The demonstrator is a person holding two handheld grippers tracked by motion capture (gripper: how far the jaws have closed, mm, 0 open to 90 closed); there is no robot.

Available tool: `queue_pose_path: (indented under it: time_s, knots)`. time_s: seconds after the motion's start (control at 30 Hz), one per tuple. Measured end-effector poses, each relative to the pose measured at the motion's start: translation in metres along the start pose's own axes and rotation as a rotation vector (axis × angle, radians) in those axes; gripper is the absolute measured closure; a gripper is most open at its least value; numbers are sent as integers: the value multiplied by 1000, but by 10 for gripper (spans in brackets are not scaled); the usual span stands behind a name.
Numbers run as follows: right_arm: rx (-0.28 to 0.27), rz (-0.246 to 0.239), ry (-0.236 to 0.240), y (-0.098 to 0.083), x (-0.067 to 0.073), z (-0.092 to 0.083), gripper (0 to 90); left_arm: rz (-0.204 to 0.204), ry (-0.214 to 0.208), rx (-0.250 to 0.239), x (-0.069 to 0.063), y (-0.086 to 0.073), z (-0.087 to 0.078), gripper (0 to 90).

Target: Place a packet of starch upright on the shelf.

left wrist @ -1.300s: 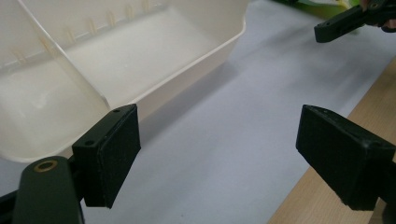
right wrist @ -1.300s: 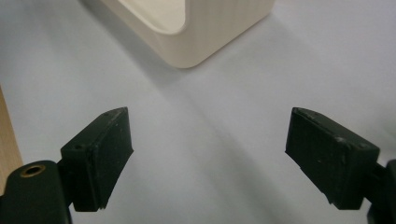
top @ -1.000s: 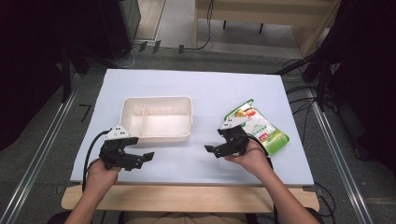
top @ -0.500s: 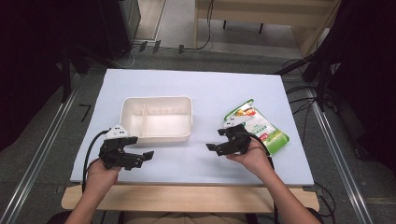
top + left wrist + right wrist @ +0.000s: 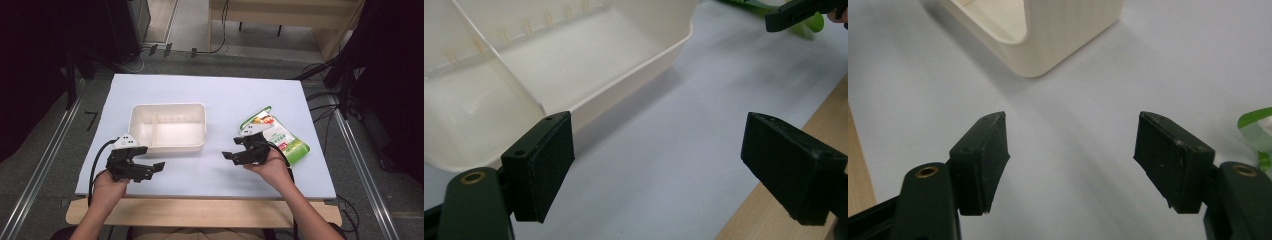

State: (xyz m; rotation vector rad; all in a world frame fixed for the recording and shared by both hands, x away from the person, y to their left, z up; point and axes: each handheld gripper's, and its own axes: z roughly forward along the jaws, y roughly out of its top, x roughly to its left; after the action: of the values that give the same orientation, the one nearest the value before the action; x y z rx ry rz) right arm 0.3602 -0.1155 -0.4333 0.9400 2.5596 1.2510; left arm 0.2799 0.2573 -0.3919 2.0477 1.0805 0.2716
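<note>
The tabletop (image 5: 210,90) carried a cream tray (image 5: 168,127) left of centre and a green pouch (image 5: 278,137) at right. The left claw (image 5: 155,167) and right claw (image 5: 227,156) hovered near, both spread, empty.

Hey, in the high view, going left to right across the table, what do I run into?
Left tongs → white divided tray → right tongs → green snack pouch, all on the pale blue table.
</note>
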Motion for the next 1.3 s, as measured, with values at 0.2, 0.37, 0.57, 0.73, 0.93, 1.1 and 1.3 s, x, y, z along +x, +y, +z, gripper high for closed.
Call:
queue_pose_path:
  time_s: [0.2,0.37,0.57,0.73,0.93,1.1,1.3]
  knots:
    - [0,8,4,0,-2,-2,316,1,3,2,0,0,0,147]
    - [-6,12,19,1,-2,-6,336,1,0,1,1,0,0,147]
    - [-22,29,-2,0,-13,-23,353,0,0,3,1,0,0,147]
    - [-36,51,-29,-4,-25,-38,368,0,3,4,1,0,0,147]
    - [-51,97,-71,-9,-41,-55,399,-1,1,6,2,0,0,147]
    - [-55,119,-99,-16,-52,-67,454,-2,2,7,2,0,0,147]
    - [-40,168,-122,-24,-68,-73,523,-1,3,7,2,0,0,147]
